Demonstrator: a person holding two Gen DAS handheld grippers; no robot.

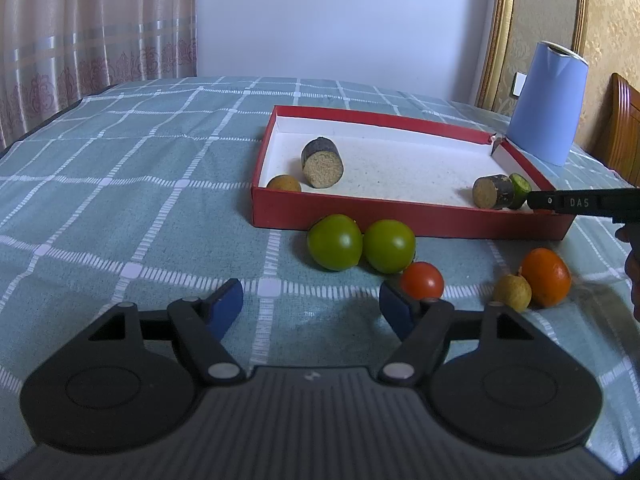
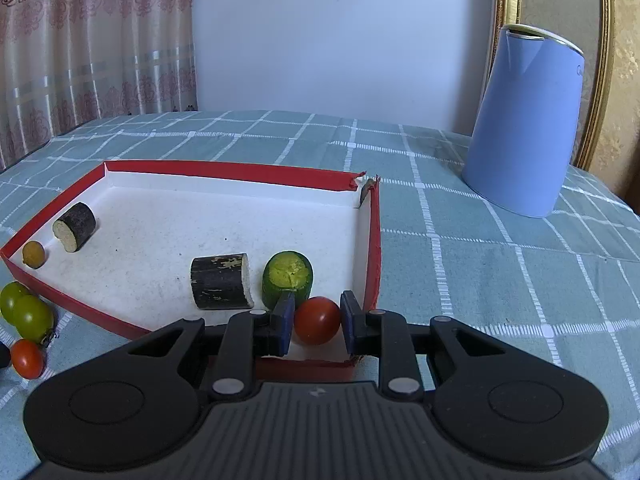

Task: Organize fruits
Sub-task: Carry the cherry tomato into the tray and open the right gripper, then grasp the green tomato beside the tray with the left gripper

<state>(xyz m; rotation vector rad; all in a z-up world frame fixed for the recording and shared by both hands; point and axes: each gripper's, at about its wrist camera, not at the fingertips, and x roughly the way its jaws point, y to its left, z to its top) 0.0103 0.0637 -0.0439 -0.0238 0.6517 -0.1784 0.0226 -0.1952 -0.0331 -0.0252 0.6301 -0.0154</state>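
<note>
A red box with a white floor (image 1: 400,216) (image 2: 374,240) lies on the checked cloth. It holds two dark cut cylinders (image 1: 322,162) (image 2: 220,282), a green cucumber piece (image 2: 287,278) and a small brown fruit (image 2: 33,254). My right gripper (image 2: 317,322) is over the box's near right corner, its blue pads touching both sides of a red cherry tomato (image 2: 317,320). My left gripper (image 1: 311,306) is open and empty above the cloth. In front of it lie two green tomatoes (image 1: 335,242), a red tomato (image 1: 422,280), a small yellowish fruit (image 1: 512,292) and an orange fruit (image 1: 546,276).
A blue jug (image 2: 524,128) stands right of the box, also seen in the left wrist view (image 1: 548,104). A curtain hangs at the back left; a gold frame and a wooden chair (image 1: 626,128) are at the right.
</note>
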